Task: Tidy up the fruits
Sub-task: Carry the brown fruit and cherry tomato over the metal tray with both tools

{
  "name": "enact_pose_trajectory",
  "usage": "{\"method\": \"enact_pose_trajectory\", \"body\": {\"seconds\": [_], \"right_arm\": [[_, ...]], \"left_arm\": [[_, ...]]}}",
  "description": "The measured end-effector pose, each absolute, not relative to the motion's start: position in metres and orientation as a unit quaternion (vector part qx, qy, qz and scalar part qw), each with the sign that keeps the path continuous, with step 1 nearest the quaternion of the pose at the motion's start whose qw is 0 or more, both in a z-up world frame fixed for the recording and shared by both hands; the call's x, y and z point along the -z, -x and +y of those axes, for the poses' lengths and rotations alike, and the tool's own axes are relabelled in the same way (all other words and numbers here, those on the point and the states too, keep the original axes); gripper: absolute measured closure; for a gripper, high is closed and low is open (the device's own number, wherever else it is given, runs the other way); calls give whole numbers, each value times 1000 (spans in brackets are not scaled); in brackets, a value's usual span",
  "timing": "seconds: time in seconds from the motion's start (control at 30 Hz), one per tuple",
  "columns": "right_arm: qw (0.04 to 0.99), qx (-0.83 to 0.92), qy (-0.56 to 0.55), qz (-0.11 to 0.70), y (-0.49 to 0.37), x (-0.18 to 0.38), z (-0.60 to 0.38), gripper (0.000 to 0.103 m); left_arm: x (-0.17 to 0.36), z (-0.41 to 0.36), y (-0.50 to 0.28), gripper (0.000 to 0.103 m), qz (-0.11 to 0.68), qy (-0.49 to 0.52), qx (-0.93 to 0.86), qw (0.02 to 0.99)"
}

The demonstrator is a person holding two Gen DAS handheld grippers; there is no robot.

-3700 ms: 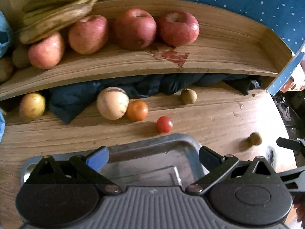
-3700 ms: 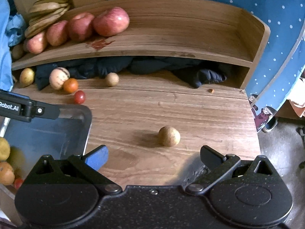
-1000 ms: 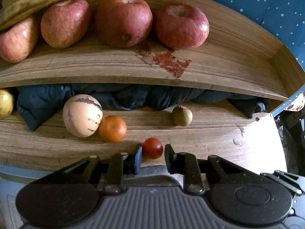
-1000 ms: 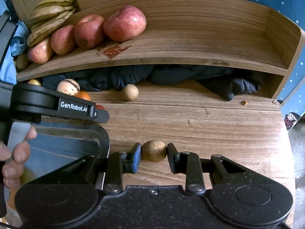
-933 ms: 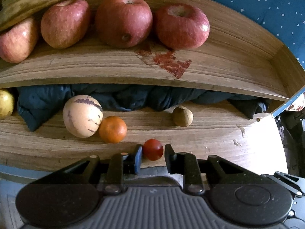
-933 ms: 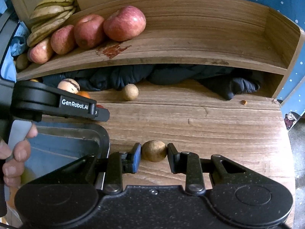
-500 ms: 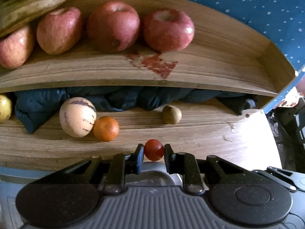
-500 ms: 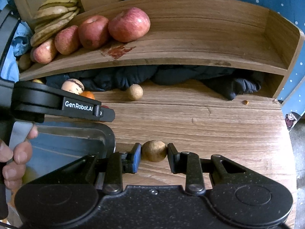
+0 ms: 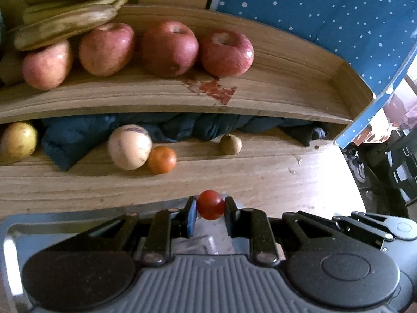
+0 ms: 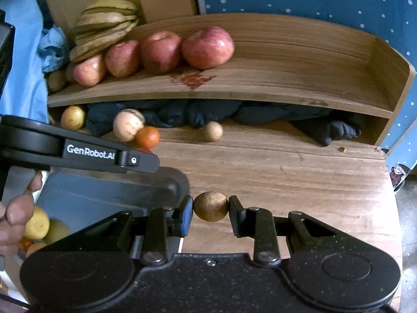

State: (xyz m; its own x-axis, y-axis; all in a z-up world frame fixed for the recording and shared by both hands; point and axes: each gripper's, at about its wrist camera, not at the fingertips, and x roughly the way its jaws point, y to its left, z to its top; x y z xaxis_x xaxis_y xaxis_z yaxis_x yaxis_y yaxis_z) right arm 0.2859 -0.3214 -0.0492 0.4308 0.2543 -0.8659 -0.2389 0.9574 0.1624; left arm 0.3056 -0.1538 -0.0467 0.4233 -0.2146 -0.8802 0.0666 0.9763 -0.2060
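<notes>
The left gripper (image 9: 210,210) clamps a small round red tomato (image 9: 210,204) between its pads, above the far rim of a grey metal tray (image 9: 78,217). The right gripper (image 10: 210,210) pinches a round tan-brown fruit (image 10: 210,210) over the wooden table (image 10: 299,177), just right of the tray. Farther back lie a small orange citrus (image 9: 161,159) touching a pale striped melon (image 9: 129,146), then dark blue cloth (image 9: 182,127) under the wooden shelf (image 9: 286,88) bearing four red apples (image 9: 169,48) and yellow bananas (image 9: 67,13).
</notes>
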Motion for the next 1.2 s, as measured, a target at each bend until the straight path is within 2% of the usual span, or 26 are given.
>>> {"method": "enact_pose_trajectory", "body": {"seconds": [0.67,1.2], "right_arm": [[811,-215,24,544,-227,46,-269,72],[782,-242,44,574,-199,55,-230,72]], "left_arm": [[38,-90,-246,78,557,46,112,822],[49,-78,-228,78,581,9,146,801]]}}
